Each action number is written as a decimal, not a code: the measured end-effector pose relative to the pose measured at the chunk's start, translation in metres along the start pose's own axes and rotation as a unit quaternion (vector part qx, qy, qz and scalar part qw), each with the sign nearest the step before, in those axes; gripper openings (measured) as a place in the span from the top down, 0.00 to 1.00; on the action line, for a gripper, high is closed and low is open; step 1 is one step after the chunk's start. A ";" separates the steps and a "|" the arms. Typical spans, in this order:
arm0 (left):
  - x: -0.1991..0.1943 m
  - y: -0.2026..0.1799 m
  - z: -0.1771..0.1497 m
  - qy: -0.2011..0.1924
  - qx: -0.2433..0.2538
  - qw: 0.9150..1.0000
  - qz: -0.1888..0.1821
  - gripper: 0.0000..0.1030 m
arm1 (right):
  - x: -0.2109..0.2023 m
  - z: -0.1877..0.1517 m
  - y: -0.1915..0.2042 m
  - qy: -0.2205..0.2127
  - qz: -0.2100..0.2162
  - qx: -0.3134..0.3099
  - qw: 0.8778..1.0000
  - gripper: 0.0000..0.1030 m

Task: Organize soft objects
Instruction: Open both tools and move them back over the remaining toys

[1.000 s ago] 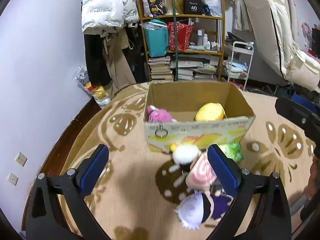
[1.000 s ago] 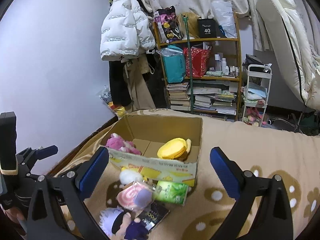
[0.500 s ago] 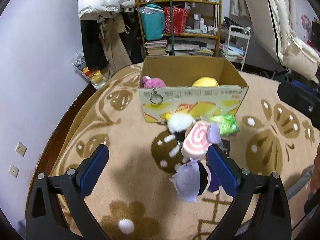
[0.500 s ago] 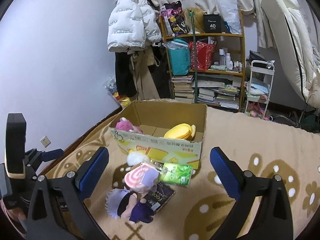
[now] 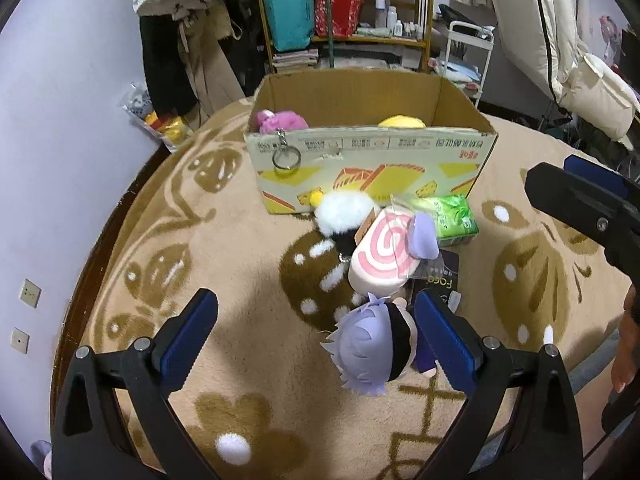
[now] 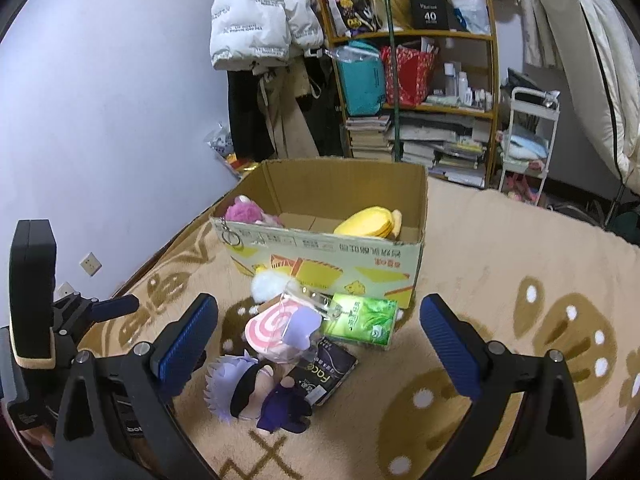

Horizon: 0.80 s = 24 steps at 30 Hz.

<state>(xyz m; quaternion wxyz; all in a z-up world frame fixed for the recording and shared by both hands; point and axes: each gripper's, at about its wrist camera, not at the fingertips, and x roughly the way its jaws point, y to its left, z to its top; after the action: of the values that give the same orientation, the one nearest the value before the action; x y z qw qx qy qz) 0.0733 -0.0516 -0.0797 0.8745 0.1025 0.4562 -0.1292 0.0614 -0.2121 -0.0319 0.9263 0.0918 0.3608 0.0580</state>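
Presently, findings as follows.
Doll [image 5: 370, 348]: one, lilac-haired, lying on the rug [image 5: 248, 240], long axis crosswise, head toward the left gripper's side.
Swirl cushion [image 5: 384, 258]: one, leaning against the doll.
Box [image 6: 332, 246]: one, holding one pink plush [image 6: 242, 212] and one yellow plush [image 6: 368, 222].
Left gripper [image 5: 316, 338]: wide apart, empty, right pad beside the doll.
Right gripper [image 6: 318, 342]: wide apart, empty.

A pink-and-white spiral is showing on the roll plush [image 5: 383, 254] (lavender bow), a tan rug [image 5: 248, 248] wearing brown motifs, tongs pads [image 6: 188, 338] glowing blue.
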 end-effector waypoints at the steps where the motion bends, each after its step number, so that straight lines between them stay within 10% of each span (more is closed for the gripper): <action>1: 0.003 0.000 0.000 0.004 -0.001 1.000 -0.004 0.05 | 0.002 0.000 -0.001 0.003 0.002 0.002 1.000 0.00; 24: 0.052 0.000 0.000 0.069 -0.001 0.998 -0.013 0.05 | 0.078 -0.009 -0.016 0.081 0.014 0.032 0.996 0.00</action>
<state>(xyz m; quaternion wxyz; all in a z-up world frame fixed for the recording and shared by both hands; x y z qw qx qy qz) 0.1021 -0.0583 -0.1229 0.8394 0.1044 0.5167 -0.1323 0.1126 -0.2126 -0.0930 0.8896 0.1217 0.4351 0.0671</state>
